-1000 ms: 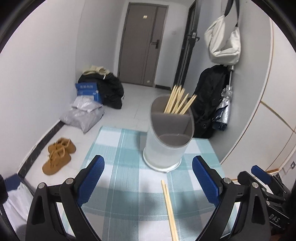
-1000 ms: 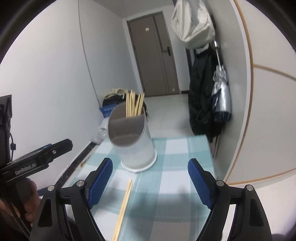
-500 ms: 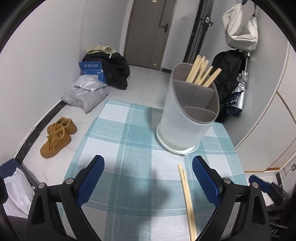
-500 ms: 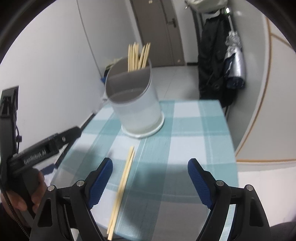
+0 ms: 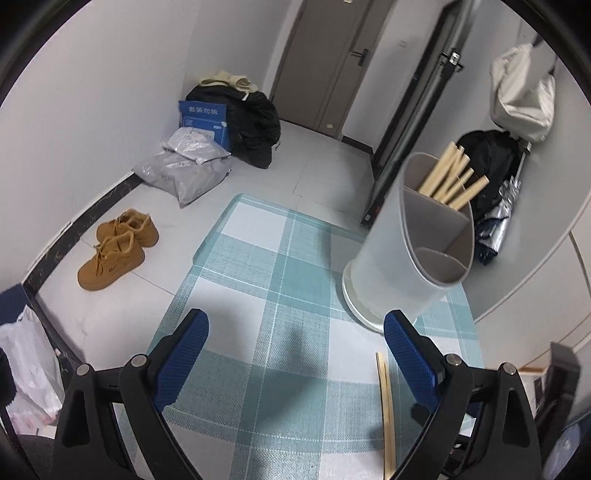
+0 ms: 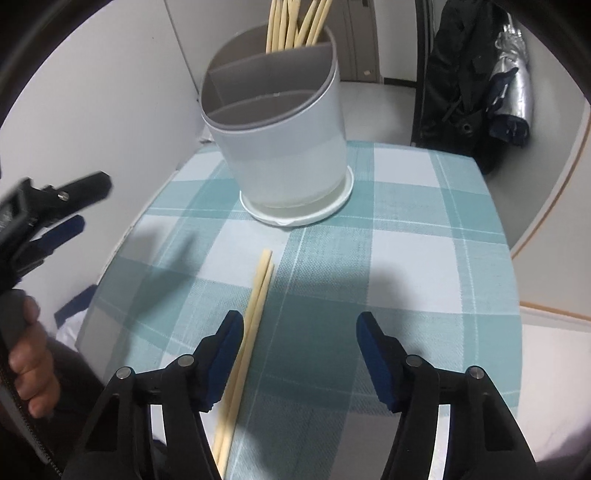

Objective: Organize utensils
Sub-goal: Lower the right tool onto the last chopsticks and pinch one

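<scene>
A pair of wooden chopsticks (image 6: 255, 314) lies loose on the teal plaid tablecloth (image 6: 424, 240), in front of a white divided utensil holder (image 6: 280, 147). Several chopsticks (image 6: 295, 26) stand in its back compartment. My right gripper (image 6: 299, 332) hangs low over the cloth and its jaws are closing. The loose pair runs just inside its left pad (image 6: 229, 354), and the right pad is still well clear of it. My left gripper (image 5: 295, 343) is open and holds nothing. The same chopsticks (image 5: 386, 406) lie by its right finger, and the holder (image 5: 406, 258) stands beyond.
My left gripper (image 6: 88, 205) and the hand (image 6: 26, 350) holding it sit at the table's left edge. On the floor are tan shoes (image 5: 114, 251) and grey bags (image 5: 188, 166). Dark coats and an umbrella (image 6: 509, 81) hang at the right wall.
Both grippers have sunk toward the table and tilted down. The right jaws have narrowed, and the loose chopsticks now sit beside its left pad. The holder has slid right in the left view.
</scene>
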Demonstrator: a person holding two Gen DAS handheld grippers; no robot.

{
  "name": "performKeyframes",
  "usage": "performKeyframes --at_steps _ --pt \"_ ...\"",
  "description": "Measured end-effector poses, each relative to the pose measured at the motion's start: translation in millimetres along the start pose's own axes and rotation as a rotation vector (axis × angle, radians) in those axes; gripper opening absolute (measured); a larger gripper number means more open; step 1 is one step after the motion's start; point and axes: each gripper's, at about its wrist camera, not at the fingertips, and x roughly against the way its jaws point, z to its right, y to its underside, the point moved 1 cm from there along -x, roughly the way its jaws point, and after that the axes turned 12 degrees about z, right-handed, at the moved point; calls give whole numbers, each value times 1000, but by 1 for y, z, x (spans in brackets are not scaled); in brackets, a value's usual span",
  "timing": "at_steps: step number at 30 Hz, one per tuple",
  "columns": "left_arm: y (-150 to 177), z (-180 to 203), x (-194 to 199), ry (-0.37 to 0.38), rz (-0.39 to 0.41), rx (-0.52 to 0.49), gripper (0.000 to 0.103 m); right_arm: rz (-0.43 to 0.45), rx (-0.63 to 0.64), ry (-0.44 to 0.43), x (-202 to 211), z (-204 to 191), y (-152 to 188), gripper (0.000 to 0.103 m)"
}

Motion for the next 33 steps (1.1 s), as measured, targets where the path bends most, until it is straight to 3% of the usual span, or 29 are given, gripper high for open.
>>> performKeyframes --at_steps 3,9,13,19,33 --pt "-3 -4 -2 -3 0 20 93 -26 18 6 -11 -5 -2 50" --pt "-6 -12 -4 14 -10 65 93 -88 24 -1 -30 -15 0 39" --pt "-6 -16 -7 16 -29 89 93 -91 71 21 -30 -21 -1 25" --pt "-8 -17 -6 20 -35 106 93 -107 131 31 -28 -27 -1 15" --pt "-9 -27 -6 2 -39 139 93 -101 120 8 -25 -46 -11 15"
